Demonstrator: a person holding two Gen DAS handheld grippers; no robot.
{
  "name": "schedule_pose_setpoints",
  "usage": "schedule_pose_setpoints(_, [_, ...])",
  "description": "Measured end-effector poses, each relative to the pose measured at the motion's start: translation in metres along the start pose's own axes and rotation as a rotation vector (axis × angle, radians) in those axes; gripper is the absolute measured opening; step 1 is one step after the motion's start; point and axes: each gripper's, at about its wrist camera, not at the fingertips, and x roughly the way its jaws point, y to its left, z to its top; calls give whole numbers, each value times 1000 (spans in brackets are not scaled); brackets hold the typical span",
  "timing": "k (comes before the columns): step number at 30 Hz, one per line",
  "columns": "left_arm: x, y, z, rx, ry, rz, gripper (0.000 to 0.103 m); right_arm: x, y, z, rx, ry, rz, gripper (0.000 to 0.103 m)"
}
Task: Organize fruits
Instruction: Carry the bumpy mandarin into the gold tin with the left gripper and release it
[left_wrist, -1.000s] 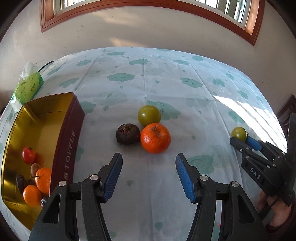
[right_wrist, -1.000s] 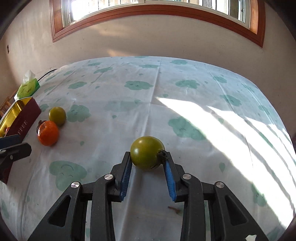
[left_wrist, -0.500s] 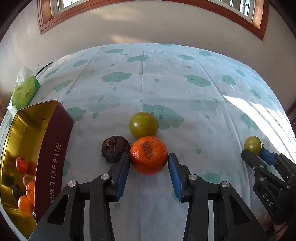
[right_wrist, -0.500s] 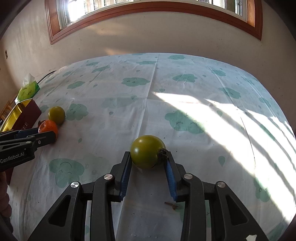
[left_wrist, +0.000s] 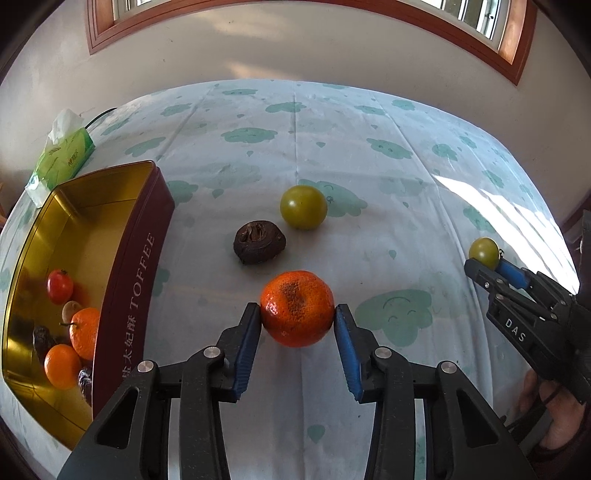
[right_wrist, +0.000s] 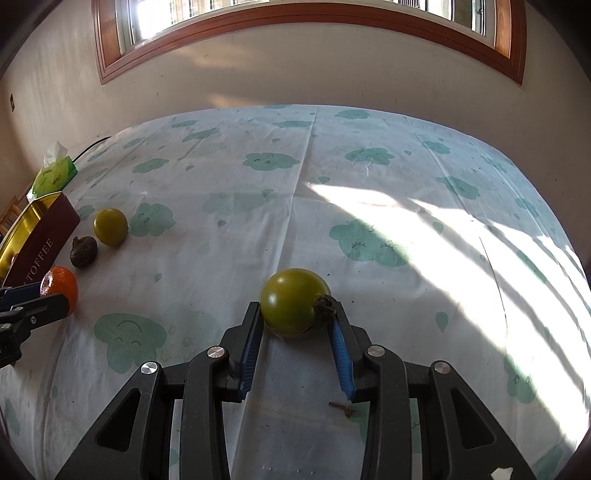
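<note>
My left gripper (left_wrist: 297, 319) is shut on an orange tangerine (left_wrist: 297, 308), its blue pads pressing both sides of the fruit just above the cloth. Beyond it lie a dark brown wrinkled fruit (left_wrist: 259, 242) and a green tomato (left_wrist: 303, 206). At the left stands the gold-lined toffee tin (left_wrist: 133, 266), holding a red tomato (left_wrist: 59, 286), two tangerines (left_wrist: 84, 332) and dark fruits. My right gripper (right_wrist: 297, 317) is shut on a second green tomato (right_wrist: 293, 301), stem to the right. That right gripper (left_wrist: 489, 264) also shows at the right edge of the left wrist view.
A white tablecloth with green cloud prints (right_wrist: 369, 177) covers the table, with a bright sun patch at the right. A green tissue pack (left_wrist: 62, 157) lies behind the tin. A small twig (right_wrist: 341, 408) lies under my right gripper. A person's hand (left_wrist: 554, 417) shows at lower right.
My left gripper moved forward around the tangerine, shut on it and drew it back from the brown fruit and green tomato. The right gripper kept its hold on its tomato.
</note>
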Motion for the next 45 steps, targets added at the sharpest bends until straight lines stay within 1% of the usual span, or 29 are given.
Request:
schedule_pose_setpoints(7, [-23, 12, -6, 1, -25, 6, 42, 1, 2, 0, -13, 2, -16, 34])
schedule_pose_setpoints(11, [-37, 25, -7, -19, -34, 4, 42, 1, 2, 0, -13, 2, -17, 34])
schedule_pose_setpoints(15, [-55, 41, -6, -31, -58, 10, 42, 1, 2, 0, -13, 2, -17, 34])
schedule_pose_setpoints(20, [-78, 72, -4, -58, -92, 47, 42, 1, 2, 0, -13, 2, -18, 34])
schedule_pose_setpoints(25, [-90, 121, -4, -110, -116, 134, 42, 1, 2, 0, -13, 2, -18, 34])
schedule_pose_setpoints(29, [-88, 163, -6, -175, -108, 191, 42, 1, 2, 0, -13, 2, -17, 34])
schedule_pose_setpoints(32, [-80, 189, -7, -213, -91, 217, 42, 1, 2, 0, -13, 2, -17, 34])
schedule_pose_setpoints(34, [-73, 201, -7, -214, -76, 214, 42, 1, 3, 0, -13, 2, -18, 34])
schedule_pose_setpoints(36, [-66, 207, -7, -223, -64, 241, 42, 1, 2, 0, -13, 2, -18, 34])
schedule_pose_setpoints(39, [-56, 213, -7, -212, -47, 252, 42, 1, 3, 0, -14, 2, -19, 34])
schedule_pose_setpoints(43, [-46, 216, -7, -201, -28, 249, 42, 1, 2, 0, -14, 2, -18, 34])
schedule_pose_setpoints(45, [-41, 218, -7, -196, -17, 235, 42, 1, 2, 0, -14, 2, -18, 34])
